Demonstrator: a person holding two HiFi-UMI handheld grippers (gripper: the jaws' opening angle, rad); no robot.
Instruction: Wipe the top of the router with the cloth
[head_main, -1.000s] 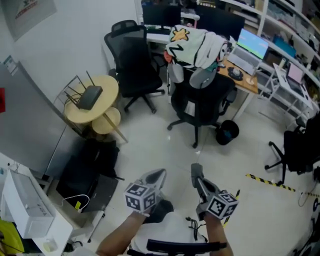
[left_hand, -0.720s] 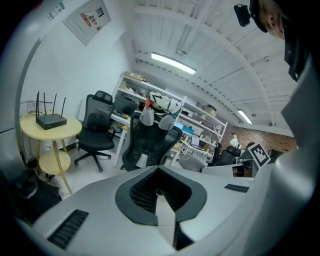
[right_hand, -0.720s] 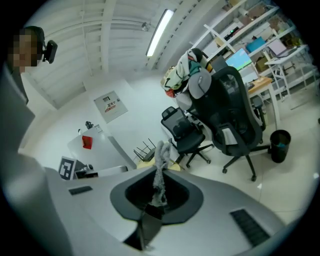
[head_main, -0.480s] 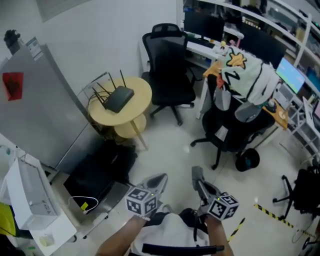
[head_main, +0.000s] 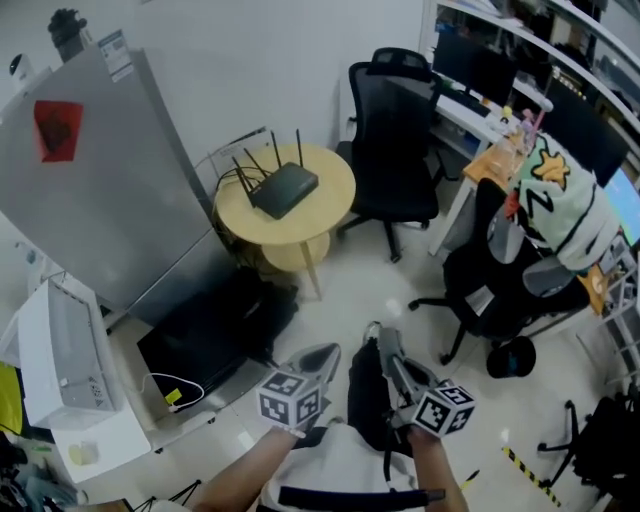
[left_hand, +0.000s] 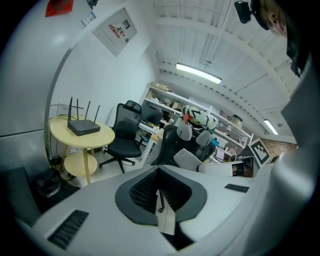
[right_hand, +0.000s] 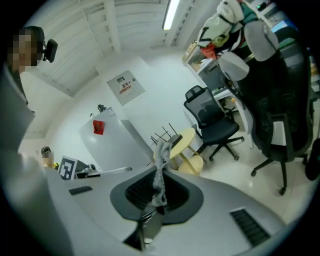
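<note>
grey cloth (right_hand: 160, 167) in forward-pointing right tool (head_main: 389, 349)

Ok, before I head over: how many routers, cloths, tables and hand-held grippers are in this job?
router: 1
cloth: 1
round yellow table: 1
hand-held grippers: 2 (left hand-held gripper, right hand-held gripper)
Total: 5
</note>
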